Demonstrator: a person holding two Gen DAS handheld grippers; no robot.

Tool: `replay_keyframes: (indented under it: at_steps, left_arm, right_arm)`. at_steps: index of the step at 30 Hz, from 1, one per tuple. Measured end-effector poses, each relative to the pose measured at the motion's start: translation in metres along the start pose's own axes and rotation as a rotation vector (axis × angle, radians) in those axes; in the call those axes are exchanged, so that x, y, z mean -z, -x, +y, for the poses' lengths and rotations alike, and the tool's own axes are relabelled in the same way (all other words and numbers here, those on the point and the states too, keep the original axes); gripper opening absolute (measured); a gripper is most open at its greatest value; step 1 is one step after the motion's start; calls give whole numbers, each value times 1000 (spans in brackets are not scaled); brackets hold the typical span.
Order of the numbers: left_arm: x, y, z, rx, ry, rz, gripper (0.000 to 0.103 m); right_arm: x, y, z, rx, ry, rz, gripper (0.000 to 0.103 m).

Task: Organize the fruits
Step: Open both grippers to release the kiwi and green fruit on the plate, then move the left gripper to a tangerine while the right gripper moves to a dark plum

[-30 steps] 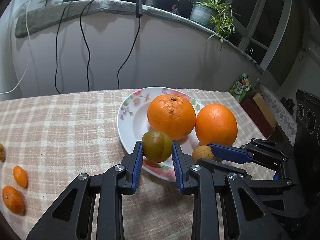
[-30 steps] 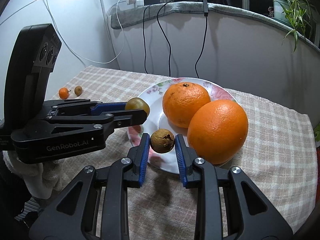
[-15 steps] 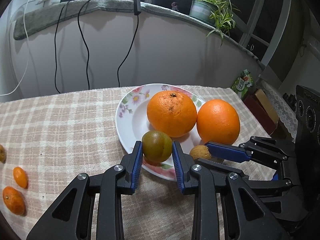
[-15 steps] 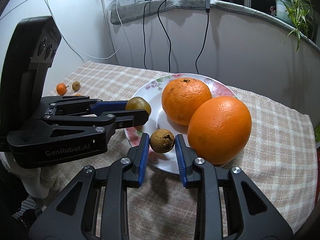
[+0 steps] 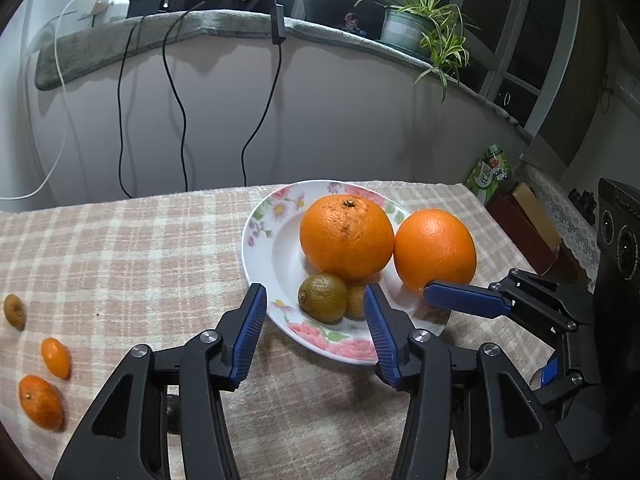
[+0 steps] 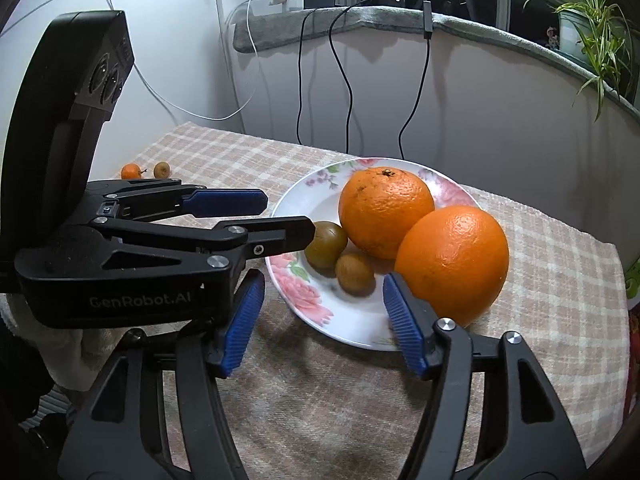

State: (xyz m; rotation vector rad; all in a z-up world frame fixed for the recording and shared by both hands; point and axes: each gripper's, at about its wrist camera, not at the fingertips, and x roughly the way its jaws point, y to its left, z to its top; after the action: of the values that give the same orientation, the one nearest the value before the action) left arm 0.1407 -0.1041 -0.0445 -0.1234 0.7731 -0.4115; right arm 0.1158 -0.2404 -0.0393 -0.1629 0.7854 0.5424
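Two small fruits sit released on the floral plate (image 5: 260,248), and both grippers have just been opening around them. The left gripper (image 5: 314,320) stands with jaws spread, the greenish-brown fruit (image 5: 322,298) straight ahead between the blue pads, no pad touching it. The right gripper (image 6: 324,312) is spread too, and the brown fruit (image 6: 354,273) lies ahead of it, free of both pads. The two little fruits rest touching each other at the near rim, tucked against the rough-skinned orange (image 5: 346,238), with the smooth orange (image 5: 435,249) hard beside it toward the plate's right edge.

Now the relation that matters: what remains unsorted lies far off to the left on the checked tablecloth (image 5: 120,248): two small orange kumquats (image 5: 56,358) and a brownish one, well apart from the plate. I judge the left gripper nearer to them; it would swing leftward, away from the plate, while the right would have to cross over.
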Motion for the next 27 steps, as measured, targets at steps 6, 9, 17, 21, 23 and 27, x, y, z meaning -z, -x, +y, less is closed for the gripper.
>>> replay_keyframes:
  at_steps: [6, 9, 17, 21, 23, 27]
  left_arm:
    - [1, 9, 1, -3, 4, -16, 61]
    - [3, 16, 2, -10, 9, -29, 65]
    - [7, 41, 9, -50, 8, -76, 69]
    - [10, 53, 19, -79, 17, -90, 71]
    - [14, 60, 26, -95, 22, -96, 71]
    - [22, 75, 41, -130, 36, -105, 71]
  right_arm:
    - [0, 5, 1, -4, -7, -11, 70]
    - [0, 8, 3, 0, -9, -14, 71]
    - [0, 11, 12, -12, -3, -21, 91]
    - [-1, 12, 18, -22, 9, -18, 91]
    - [-2, 11, 20, -28, 13, -18, 91]
    - [-3, 9, 24, -57, 8, -16, 91]
